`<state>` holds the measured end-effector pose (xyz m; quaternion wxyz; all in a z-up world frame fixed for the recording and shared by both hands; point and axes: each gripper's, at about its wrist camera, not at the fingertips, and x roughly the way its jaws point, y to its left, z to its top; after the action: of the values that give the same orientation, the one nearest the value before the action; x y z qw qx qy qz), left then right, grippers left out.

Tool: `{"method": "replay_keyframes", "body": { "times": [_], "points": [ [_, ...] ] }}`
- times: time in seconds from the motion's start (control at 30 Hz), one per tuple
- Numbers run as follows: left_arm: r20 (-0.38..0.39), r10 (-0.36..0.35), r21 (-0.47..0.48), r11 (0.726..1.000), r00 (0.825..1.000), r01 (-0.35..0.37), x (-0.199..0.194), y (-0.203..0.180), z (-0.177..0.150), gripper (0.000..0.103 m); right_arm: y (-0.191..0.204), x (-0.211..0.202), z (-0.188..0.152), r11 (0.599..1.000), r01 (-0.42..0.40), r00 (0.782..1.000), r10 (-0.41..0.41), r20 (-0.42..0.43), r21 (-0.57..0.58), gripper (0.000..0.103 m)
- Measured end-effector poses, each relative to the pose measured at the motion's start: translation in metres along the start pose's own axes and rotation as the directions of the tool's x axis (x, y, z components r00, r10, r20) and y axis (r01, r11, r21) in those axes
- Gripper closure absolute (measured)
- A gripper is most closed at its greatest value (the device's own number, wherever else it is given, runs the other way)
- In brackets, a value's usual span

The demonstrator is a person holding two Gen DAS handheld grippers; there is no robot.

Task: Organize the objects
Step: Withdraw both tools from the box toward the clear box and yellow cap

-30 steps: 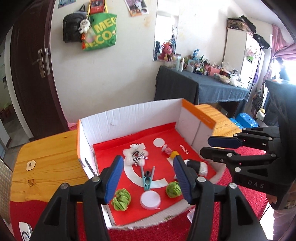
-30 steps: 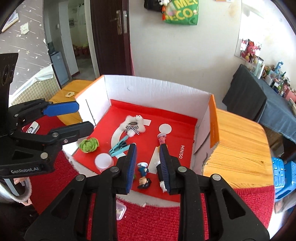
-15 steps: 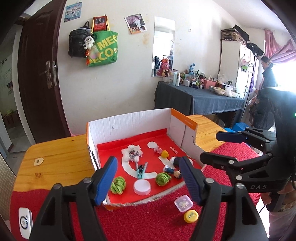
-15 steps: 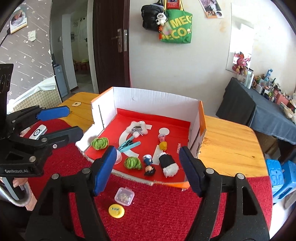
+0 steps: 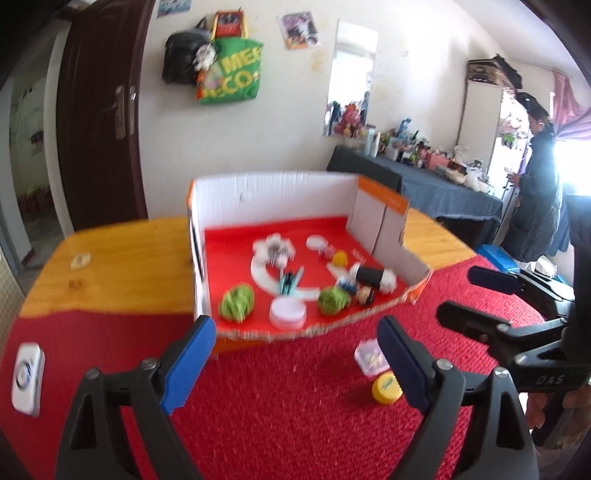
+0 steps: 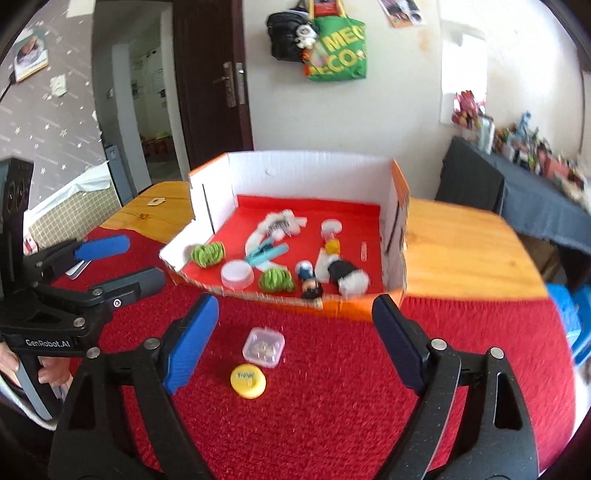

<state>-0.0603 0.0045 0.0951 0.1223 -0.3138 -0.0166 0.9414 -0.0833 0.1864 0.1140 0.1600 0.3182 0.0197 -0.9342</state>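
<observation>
Wall: green tote bag (image 6: 335,51) hanging beside a black bag (image 6: 286,35); a mirror (image 5: 351,79) further right
Door: dark brown door (image 6: 210,85), its doorway open to the left
Side table: dark cloth (image 5: 436,188), crowded with small clutter
Bystander: person in a dark coat (image 5: 535,192) by the bright window

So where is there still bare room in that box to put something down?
The box's red floor is bare along the back wall and at the right wall, past the white disc. The front edge is crowded: green balls, lid, figurine.
</observation>
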Motion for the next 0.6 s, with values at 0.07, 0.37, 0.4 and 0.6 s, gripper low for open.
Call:
{"method": "replay_keyframes", "body": {
  "times": [0.07, 0.37, 0.4, 0.6],
  "points": [
    [-0.033, -0.002, -0.035, 0.999, 0.999, 0.001, 0.009, 0.004, -0.011, 0.011, -0.005, 0.004, -0.011, 0.999, 0.006, 1.000, -0.006, -0.010, 0.037, 0.017],
    [-0.141, -0.009, -0.091, 0.996, 0.990, -0.004, 0.034, 0.006, -0.045, 0.011, -0.015, 0.024, -0.046, 0.993, 0.062, 0.996, -0.055, -0.067, 0.104, 0.016],
    [-0.141, -0.006, -0.087, 0.996, 0.990, -0.006, 0.034, 0.005, -0.045, 0.011, -0.015, 0.023, -0.046, 0.993, 0.063, 0.996, -0.056, -0.069, 0.103, 0.016],
    [-0.153, -0.010, -0.089, 0.996, 0.988, -0.003, 0.037, 0.003, -0.045, 0.010, -0.020, 0.022, -0.046, 0.991, 0.082, 0.995, -0.075, -0.066, 0.109, 0.016]
  ]
}}
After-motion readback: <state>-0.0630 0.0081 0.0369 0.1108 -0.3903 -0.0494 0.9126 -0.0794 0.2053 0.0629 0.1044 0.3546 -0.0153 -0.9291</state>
